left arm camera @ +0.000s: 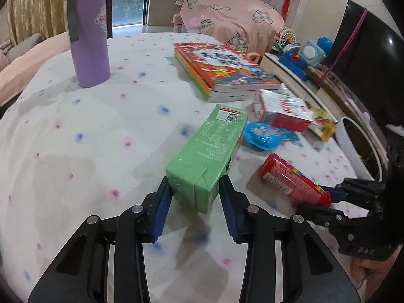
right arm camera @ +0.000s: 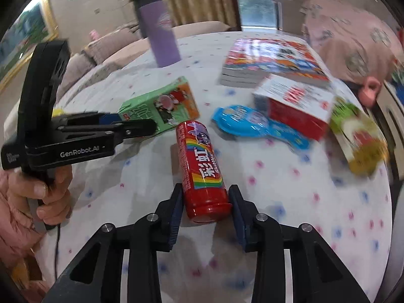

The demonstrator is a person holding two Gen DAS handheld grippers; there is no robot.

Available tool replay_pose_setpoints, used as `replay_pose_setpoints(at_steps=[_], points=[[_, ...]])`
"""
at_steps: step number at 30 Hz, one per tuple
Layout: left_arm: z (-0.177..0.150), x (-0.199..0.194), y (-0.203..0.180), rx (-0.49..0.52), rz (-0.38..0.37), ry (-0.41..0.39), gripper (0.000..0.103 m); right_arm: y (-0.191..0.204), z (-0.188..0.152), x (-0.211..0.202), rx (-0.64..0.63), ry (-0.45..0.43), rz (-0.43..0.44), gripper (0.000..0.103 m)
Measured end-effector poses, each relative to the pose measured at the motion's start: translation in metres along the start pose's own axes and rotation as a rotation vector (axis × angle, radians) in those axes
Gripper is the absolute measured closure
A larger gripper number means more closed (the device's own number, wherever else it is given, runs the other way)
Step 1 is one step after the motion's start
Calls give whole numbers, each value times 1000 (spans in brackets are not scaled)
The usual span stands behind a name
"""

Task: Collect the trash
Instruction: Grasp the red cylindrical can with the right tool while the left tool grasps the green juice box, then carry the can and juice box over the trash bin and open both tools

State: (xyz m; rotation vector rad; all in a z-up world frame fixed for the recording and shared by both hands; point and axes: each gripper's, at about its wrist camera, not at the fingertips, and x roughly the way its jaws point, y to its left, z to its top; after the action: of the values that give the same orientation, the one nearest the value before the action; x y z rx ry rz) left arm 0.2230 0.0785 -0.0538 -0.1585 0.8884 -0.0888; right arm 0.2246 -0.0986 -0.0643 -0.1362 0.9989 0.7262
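Note:
My left gripper (left arm camera: 195,189) is shut on the near end of a green drink carton (left arm camera: 209,151), which shows in the right wrist view too (right arm camera: 161,106). My right gripper (right arm camera: 205,199) is shut on the base of a red Skittles tube (right arm camera: 202,169), seen from the side in the left wrist view (left arm camera: 293,179). Both lie on the white dotted tablecloth (left arm camera: 101,139). Beyond them lie a blue plastic lid (left arm camera: 262,133), a red and white box (left arm camera: 285,111) and a yellow-green snack wrapper (right arm camera: 358,136).
A purple bottle (left arm camera: 88,30) stands at the far left of the table. A stack of orange books (left arm camera: 227,70) lies at the far side. A white bin (left arm camera: 358,146) stands beside the table's right edge. The left gripper (right arm camera: 136,126) crosses the right wrist view.

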Motion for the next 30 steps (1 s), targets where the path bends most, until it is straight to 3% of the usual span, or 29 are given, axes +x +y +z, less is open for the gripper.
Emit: replay_pose_setpoints(at_steps=[6, 12, 30], points=[[-25, -17, -32, -23, -47, -7, 67, -26, -28, -30, 180, -51, 21, 69], [-43, -31, -69, -9, -95, -16, 67, -43, -58, -65, 281, -125, 6, 70], [-52, -45, -128, 58, -167, -22, 68, -73, -103, -117, 438, -246, -51, 72]])
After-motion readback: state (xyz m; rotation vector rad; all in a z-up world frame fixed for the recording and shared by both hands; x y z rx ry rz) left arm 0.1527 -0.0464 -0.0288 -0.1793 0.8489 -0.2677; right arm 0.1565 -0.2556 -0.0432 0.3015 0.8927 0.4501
